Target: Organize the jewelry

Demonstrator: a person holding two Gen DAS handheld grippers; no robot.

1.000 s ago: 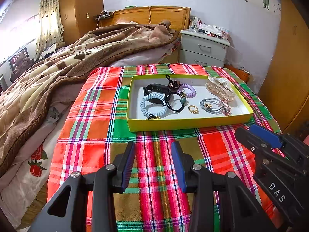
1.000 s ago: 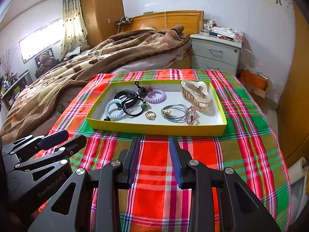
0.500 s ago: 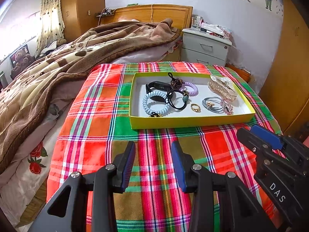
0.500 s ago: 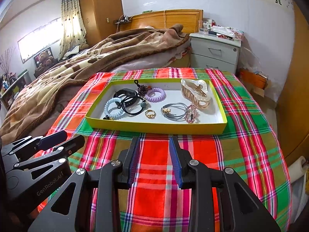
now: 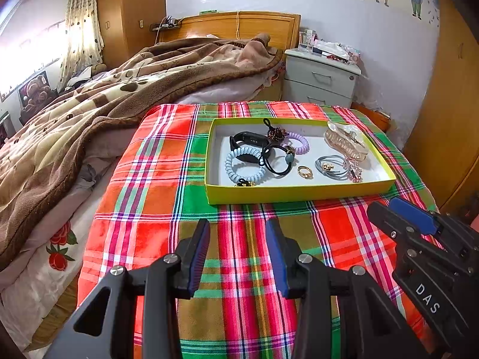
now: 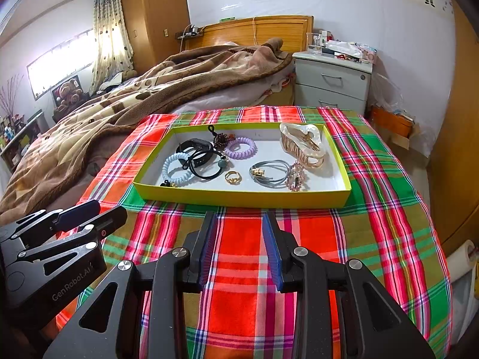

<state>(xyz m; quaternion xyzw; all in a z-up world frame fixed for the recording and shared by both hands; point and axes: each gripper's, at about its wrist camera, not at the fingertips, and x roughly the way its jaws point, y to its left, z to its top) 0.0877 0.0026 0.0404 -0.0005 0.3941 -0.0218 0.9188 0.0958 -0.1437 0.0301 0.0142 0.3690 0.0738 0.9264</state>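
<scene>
A shallow yellow-green tray (image 5: pixel 299 193) (image 6: pixel 242 199) lies on a plaid cloth and holds the jewelry. Inside are a light blue coil band (image 5: pixel 244 169) (image 6: pixel 176 169), a black wristband (image 5: pixel 247 140), a black hair tie (image 6: pixel 206 169), a purple coil band (image 6: pixel 241 147), a gold ring (image 5: pixel 305 172) (image 6: pixel 232 177), grey hair ties (image 6: pixel 271 172) and a pearly claw clip (image 5: pixel 344 143) (image 6: pixel 302 145). My left gripper (image 5: pixel 236 252) hangs open over the cloth in front of the tray, nothing between its fingers. My right gripper (image 6: pixel 239 246) is open and empty too, beside the left.
The plaid cloth (image 5: pixel 143 179) covers the foot of a bed. A brown blanket (image 5: pixel 89 113) is heaped to the left. A grey nightstand (image 6: pixel 332 86) stands behind the tray, a wooden wardrobe (image 5: pixel 455 119) at the right.
Both views shifted very slightly, so the tray sits a touch lower in the left view. Both grippers kept the same gap and nothing was picked up.
</scene>
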